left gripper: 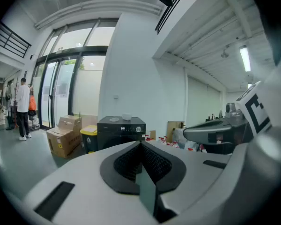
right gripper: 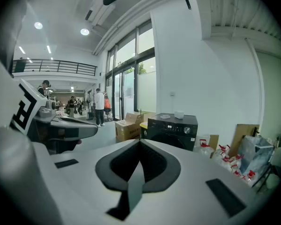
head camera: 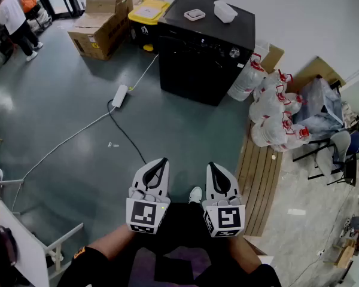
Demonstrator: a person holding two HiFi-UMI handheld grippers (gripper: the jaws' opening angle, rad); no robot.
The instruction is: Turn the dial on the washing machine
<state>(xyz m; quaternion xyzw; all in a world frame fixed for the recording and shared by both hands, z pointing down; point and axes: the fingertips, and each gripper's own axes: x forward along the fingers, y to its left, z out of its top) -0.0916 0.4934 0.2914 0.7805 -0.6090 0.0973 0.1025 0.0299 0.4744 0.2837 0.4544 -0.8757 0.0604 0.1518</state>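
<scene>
Okay, both grippers are hovering low over the floor (head camera: pixel 78 118), side by side, well apart from the washing machine (head camera: pixel 200 52). The left gripper (head camera: pixel 160 162) is showing its jaws pressed together with nothing between them. The right gripper (head camera: pixel 213 166) is showing the same: jaws together, empty. Both are pointing toward the machine.

The machine is standing against the wall at the far edge of the floor. Its dial (head camera: pixel 234 53) is sitting at the right end of the front control panel, just under the top's right front corner, and nothing is touching it.

A white container (head camera: pixel 225 11) is resting near the back right corner of the machine's top, and a small square item (head camera: pixel 194 15) is lying near the back edge, left of it.

A yellow bin (head camera: pixel 146 14) is sitting just beside the machine's left side, with cardboard boxes (head camera: pixel 102 23) left of that. Water jugs (head camera: pixel 272 109) are lying piled on the floor at the machine's right. A power strip (head camera: pixel 120 95) is lying on the floor between the grippers and the machine. A person (head camera: pixel 15 20) is standing at the far left corner of the floor.
</scene>
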